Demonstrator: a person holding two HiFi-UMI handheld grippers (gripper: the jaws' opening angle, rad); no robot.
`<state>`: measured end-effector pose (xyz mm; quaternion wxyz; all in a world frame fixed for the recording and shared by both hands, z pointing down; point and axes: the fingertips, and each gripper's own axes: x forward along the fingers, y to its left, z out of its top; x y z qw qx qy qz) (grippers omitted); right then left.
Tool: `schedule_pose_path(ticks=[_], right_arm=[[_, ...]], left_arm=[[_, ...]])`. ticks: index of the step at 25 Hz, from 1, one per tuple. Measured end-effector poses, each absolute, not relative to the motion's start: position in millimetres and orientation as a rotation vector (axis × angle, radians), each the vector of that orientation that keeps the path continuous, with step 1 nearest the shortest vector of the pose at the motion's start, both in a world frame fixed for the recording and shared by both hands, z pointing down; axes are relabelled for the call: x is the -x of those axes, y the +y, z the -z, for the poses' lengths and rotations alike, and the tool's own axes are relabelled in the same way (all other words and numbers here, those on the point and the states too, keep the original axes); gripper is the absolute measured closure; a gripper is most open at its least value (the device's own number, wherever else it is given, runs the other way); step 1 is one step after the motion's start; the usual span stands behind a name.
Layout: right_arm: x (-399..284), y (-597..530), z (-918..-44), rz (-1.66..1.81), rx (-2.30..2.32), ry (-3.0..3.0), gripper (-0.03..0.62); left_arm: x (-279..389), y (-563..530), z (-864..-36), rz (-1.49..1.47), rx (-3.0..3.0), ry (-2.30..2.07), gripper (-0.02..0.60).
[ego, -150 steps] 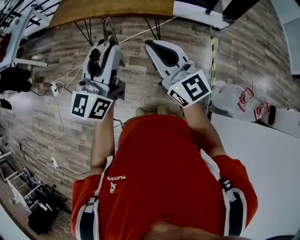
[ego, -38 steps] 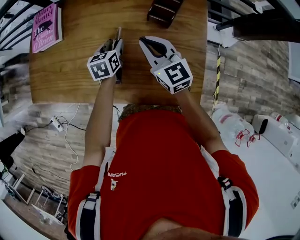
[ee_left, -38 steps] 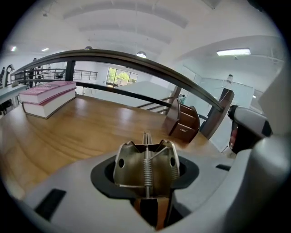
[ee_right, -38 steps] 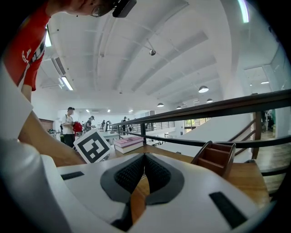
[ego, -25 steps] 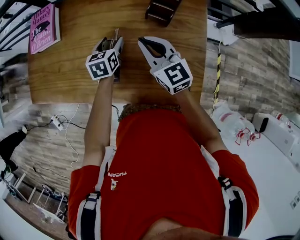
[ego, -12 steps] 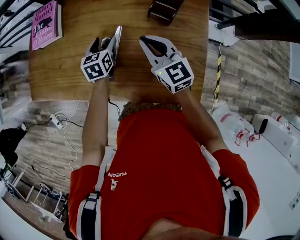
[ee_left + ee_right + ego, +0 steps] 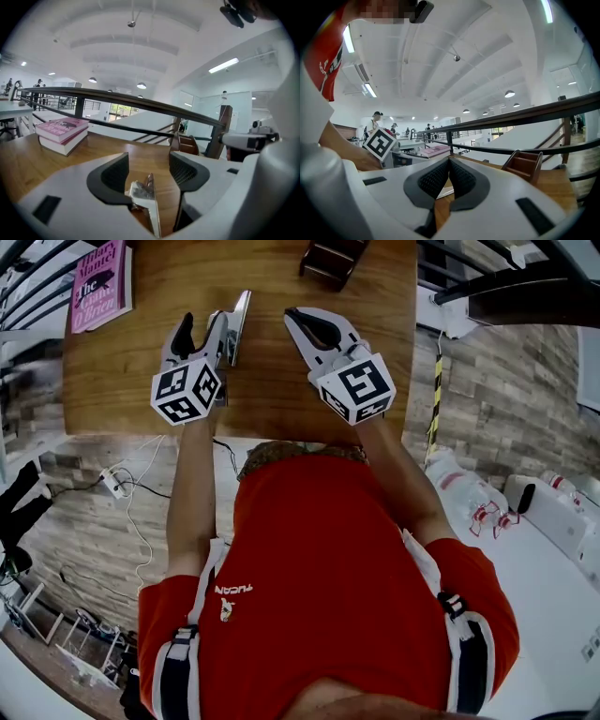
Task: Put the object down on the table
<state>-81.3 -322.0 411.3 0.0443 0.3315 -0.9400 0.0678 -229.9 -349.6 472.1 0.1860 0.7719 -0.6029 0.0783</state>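
A thin silver and brown object lies on the wooden table, right beside the right-hand jaw of my left gripper. The left gripper's jaws stand wide apart. In the left gripper view the object sits low in the gap of the left gripper, and neither pad presses on it. My right gripper hovers over the table to the object's right. In the right gripper view its pads meet, so the right gripper is shut with nothing in it.
Pink books lie at the table's far left corner and show as a stack of books. A brown wooden holder stands at the far edge, with a dark railing behind. The table's near edge runs by the person's waist.
Six seconds ago both grippers were over the floor; they are now over the table. The left gripper, shut on the object a second ago, has opened and drawn back left.
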Motion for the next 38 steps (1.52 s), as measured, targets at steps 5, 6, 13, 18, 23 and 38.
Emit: schedule_pose_path(ticks=[5, 6, 13, 18, 23, 38], right_arm=[[79.0, -310.0, -392.2, -0.221, -1.027, -2.922, 0.569], [79.0, -307.4, -388.0, -0.228, -1.030, -2.935, 0.569], [80.1, -280.2, -355.5, -0.218, -1.007, -3.035, 0.569], [82.6, -254.6, -335.1, -0.168, -0.960, -3.092, 0.569], [82.0, -242.4, -317.7, -0.111, -0.929, -3.132, 0.569], [73.3, -224.8, -287.4, 0.034, -0.907, -3.178, 0.569]], left_arm=[[210.0, -326.5, -424.1, -0.097, -2.300, -1.697, 0.380], [207.2, -321.7, -416.6, -0.065, -2.314, -1.694, 0.412], [185.1, -286.4, -360.9, 0.145, -2.431, -1.662, 0.563], [170.5, -258.6, -324.7, 0.239, -2.539, -1.637, 0.572], [157.9, -241.6, -302.9, 0.285, -2.612, -1.611, 0.572], [155.5, -216.8, -278.4, 0.308, -2.669, -1.613, 0.572]])
